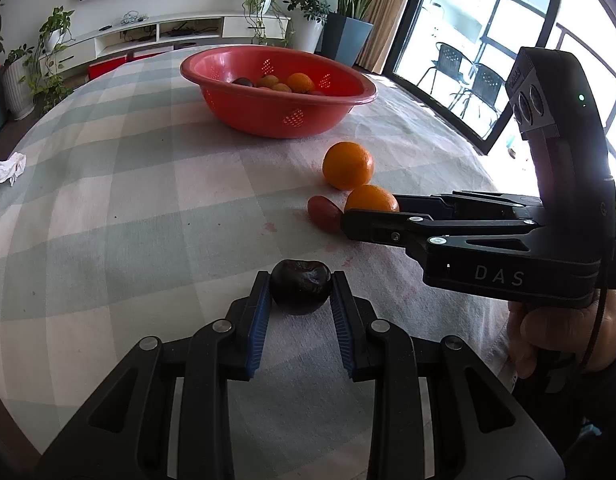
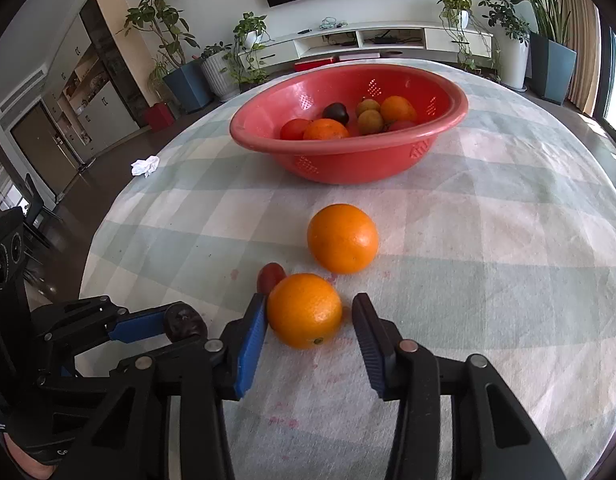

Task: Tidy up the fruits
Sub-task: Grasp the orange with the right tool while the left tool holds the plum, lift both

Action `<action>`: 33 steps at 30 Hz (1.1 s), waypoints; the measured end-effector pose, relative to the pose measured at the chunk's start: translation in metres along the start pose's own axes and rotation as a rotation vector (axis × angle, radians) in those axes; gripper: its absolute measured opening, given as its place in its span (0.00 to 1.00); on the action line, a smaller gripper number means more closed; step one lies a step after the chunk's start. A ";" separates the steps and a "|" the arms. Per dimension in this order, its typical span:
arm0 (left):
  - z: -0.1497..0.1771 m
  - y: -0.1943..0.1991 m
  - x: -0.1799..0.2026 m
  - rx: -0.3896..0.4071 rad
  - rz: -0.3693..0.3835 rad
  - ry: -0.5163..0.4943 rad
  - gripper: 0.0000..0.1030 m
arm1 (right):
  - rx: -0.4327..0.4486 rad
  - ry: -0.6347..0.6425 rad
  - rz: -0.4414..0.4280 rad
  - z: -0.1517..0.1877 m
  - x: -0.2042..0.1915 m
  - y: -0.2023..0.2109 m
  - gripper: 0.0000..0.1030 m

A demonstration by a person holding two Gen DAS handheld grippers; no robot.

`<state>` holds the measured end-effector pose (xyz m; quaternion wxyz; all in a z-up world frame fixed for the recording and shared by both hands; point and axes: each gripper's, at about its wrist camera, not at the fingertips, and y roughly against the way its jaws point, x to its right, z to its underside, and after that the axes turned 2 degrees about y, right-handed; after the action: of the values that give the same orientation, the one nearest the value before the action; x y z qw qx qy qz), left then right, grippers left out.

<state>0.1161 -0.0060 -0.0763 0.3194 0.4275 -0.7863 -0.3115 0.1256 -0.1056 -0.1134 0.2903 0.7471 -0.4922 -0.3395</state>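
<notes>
My left gripper is shut on a dark plum, both pads touching it, low over the tablecloth; the plum also shows in the right wrist view. My right gripper is open around the near orange, its left pad touching it and its right pad a little apart. A second orange lies just beyond, and a small red fruit sits left of the near orange. A red colander bowl farther back holds several fruits.
A crumpled white tissue lies near the table's left edge. The round table carries a pale checked cloth with reddish stains near the grippers. Plants and a TV cabinet stand beyond the table.
</notes>
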 end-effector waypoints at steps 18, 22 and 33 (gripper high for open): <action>-0.001 0.002 0.001 0.012 0.009 0.008 0.27 | 0.028 -0.063 -0.026 0.017 0.013 0.031 0.39; -0.003 0.005 -0.001 0.022 0.023 0.024 0.27 | 0.038 -0.095 -0.025 0.020 0.022 0.040 0.39; -0.039 0.028 -0.006 0.086 0.029 0.019 0.27 | 0.130 -0.133 0.034 -0.007 0.057 0.080 0.39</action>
<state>0.1352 0.0035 -0.0330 0.3129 0.4322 -0.8020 -0.2685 0.1043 -0.1855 -0.0604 0.2139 0.7316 -0.5441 -0.3507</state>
